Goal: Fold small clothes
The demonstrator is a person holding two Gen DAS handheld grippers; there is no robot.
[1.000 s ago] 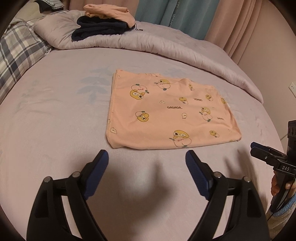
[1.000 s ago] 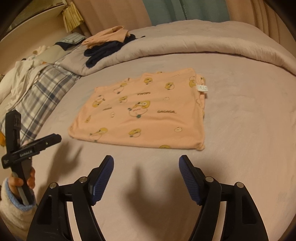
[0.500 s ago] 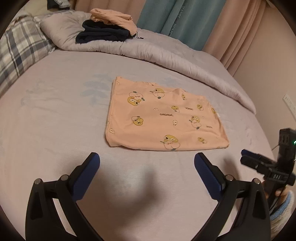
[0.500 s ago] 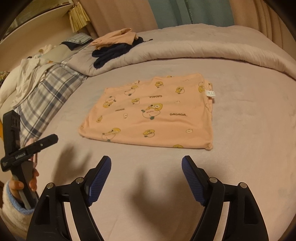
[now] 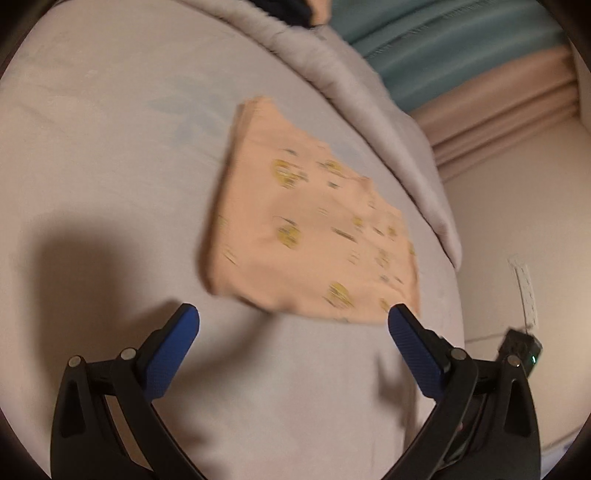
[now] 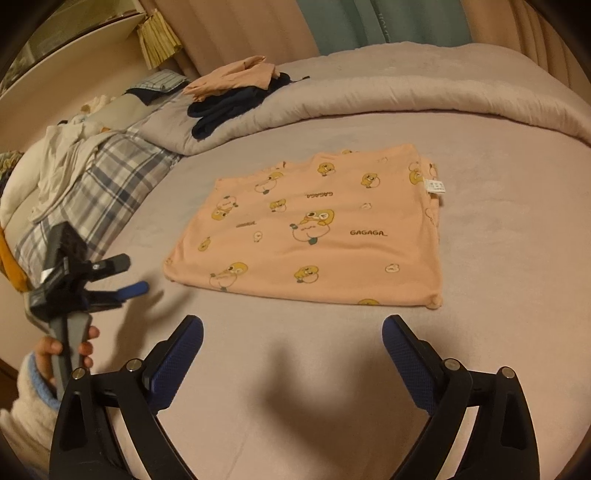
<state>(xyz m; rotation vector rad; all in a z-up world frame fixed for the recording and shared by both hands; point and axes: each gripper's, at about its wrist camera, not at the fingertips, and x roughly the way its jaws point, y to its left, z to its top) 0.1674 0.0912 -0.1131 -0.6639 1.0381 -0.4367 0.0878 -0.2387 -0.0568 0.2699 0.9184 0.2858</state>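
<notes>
A peach garment with yellow duck prints (image 6: 317, 229) lies folded flat in a rectangle on the lilac bed sheet (image 6: 517, 258). It also shows, blurred, in the left wrist view (image 5: 310, 236). My left gripper (image 5: 293, 317) is open and empty, just short of the garment's near edge. It also shows at the left of the right wrist view (image 6: 123, 277), held in a hand. My right gripper (image 6: 291, 328) is open and empty, hovering just short of the garment's near edge.
A rolled lilac duvet (image 6: 406, 96) runs along the far side. A peach garment (image 6: 236, 75) lies on dark navy clothes (image 6: 225, 107) on it. A plaid pillow (image 6: 96, 192) and white cloth (image 6: 62, 155) lie left. Curtains (image 6: 369, 22) hang behind.
My left gripper has tilted and swung right, closer to the garment, with its jaws wider; its view is motion blurred. My right gripper has drifted slightly and opened a little more.
</notes>
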